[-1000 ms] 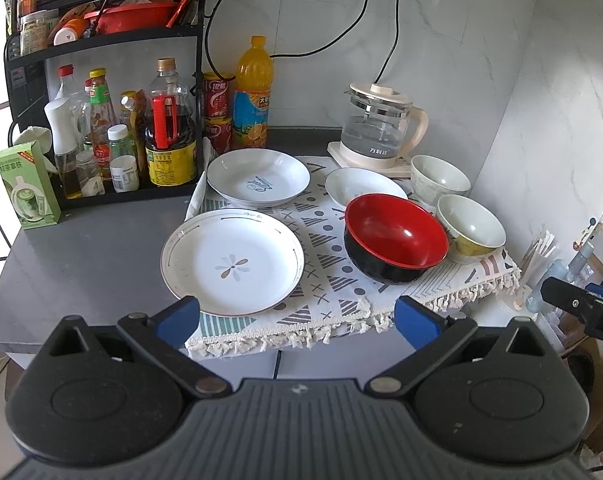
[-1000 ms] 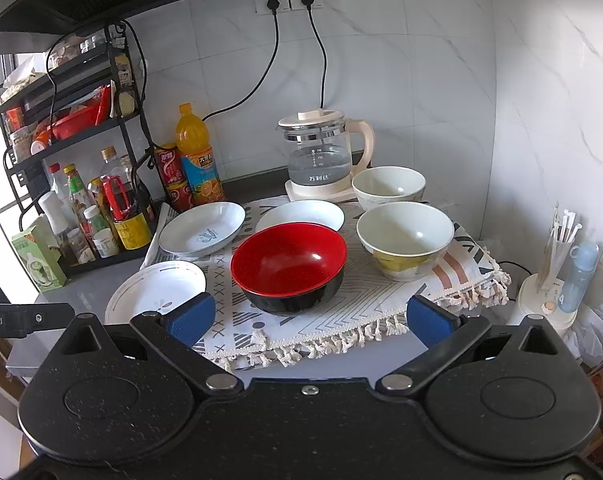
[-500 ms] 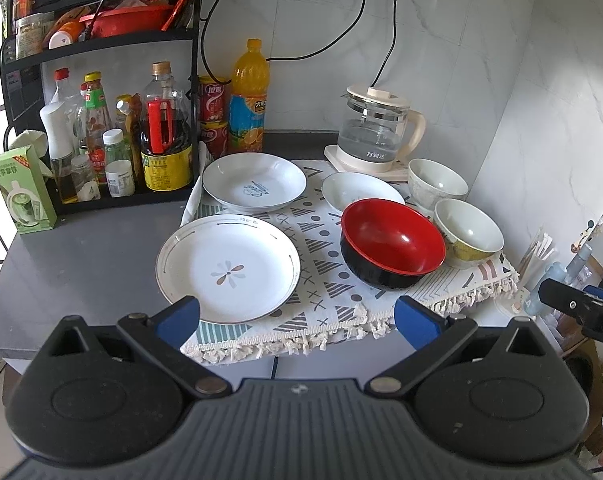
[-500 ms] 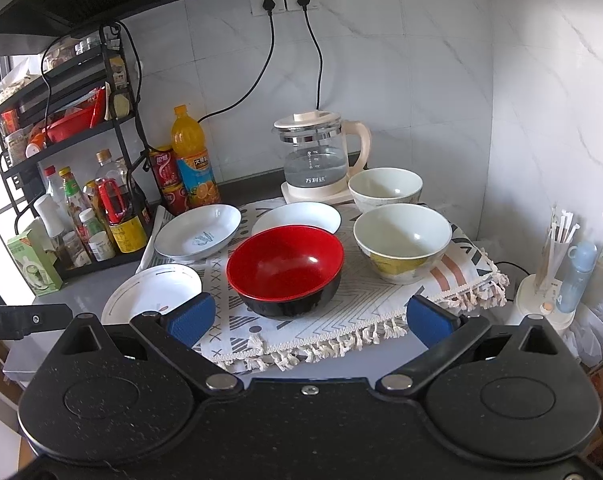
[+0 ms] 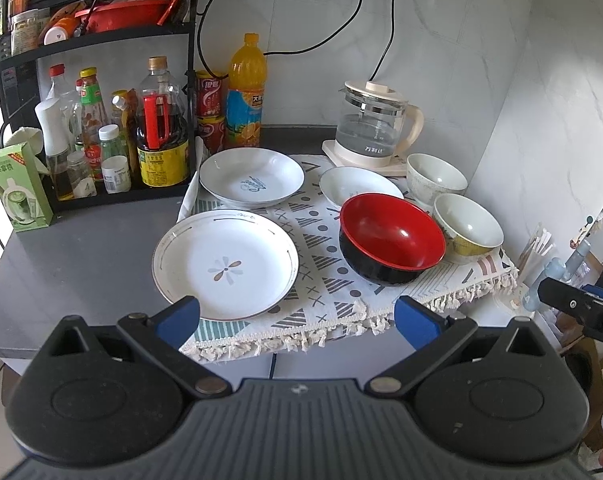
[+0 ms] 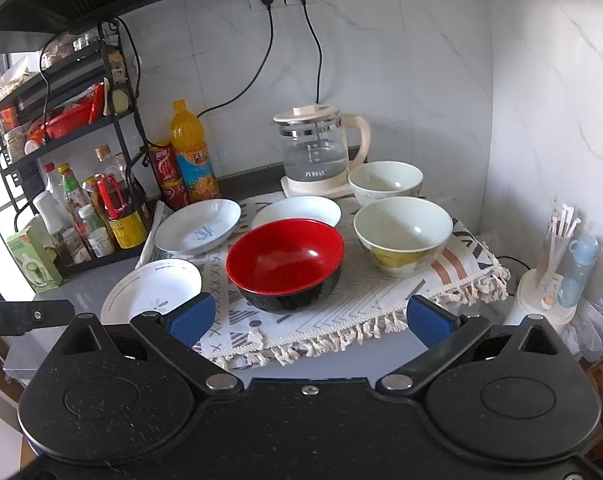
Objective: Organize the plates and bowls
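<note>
Left hand-held gripper (image 5: 296, 314): jaws spread wide, nothing between them, held in front of the worktop's near edge. Right hand-held gripper (image 6: 308, 317): likewise wide apart and empty, before the fringed edge of the patterned cloth (image 6: 353, 304).

Flower plate (image 5: 225, 264): white, nearest the left hand-held gripper, resting partly on the cloth, partly on the grey worktop (image 5: 81, 248).
Blue-script plate (image 5: 251, 177): behind the flower plate, near the bottle rack.
Red bowl (image 6: 285, 264): red inside, black outside, upright at the cloth's centre front.
Small white plate (image 6: 296, 212): just behind the red bowl.
Yellow-patterned bowl (image 6: 403, 236): upright, to the right of the red bowl.
White bowl (image 6: 385, 182): upright, behind the yellow-patterned bowl, beside the glass kettle (image 6: 317, 152).
Bottle rack (image 5: 101, 120): at the left, holding sauces and oils; orange drink bottle (image 5: 246, 92) alongside.
</note>
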Demonstrator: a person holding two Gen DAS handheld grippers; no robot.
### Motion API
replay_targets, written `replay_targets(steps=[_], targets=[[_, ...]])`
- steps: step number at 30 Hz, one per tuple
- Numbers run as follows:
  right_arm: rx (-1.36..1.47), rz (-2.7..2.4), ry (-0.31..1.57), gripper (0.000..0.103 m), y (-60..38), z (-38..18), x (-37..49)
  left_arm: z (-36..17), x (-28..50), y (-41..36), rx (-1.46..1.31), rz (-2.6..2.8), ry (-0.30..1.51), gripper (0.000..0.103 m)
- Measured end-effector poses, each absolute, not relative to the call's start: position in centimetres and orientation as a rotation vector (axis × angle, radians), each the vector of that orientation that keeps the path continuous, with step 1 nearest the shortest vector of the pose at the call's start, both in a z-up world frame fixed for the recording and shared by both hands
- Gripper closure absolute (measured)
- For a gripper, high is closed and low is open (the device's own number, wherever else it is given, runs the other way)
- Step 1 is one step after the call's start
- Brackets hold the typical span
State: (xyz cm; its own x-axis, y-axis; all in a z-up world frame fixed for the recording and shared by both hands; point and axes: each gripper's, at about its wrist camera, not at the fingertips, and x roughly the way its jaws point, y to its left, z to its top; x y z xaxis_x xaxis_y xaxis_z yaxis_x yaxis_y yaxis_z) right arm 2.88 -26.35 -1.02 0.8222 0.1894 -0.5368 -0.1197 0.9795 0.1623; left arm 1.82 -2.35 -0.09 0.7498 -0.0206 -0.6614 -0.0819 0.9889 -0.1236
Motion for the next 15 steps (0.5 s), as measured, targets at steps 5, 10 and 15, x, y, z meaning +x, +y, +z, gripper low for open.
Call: replay_targets(steps=[5,10,15], targets=[[0.138,0.162,0.585,0.000,-26.8,-1.1,2.9,0.0,1.8,-2.7,-0.142,0.044,0.711,0.001],[0.135,0.170,0.569,0.000,-27.3,-1.0,3.3,0.1,1.9,-2.9,-0.161,0.053,0.708,0.001],[0.167,0.169,0.558,0.000,-27.9,-1.2,4.3,0.0,2.6,-3.4,-0.159,0.047,0.712,0.001]])
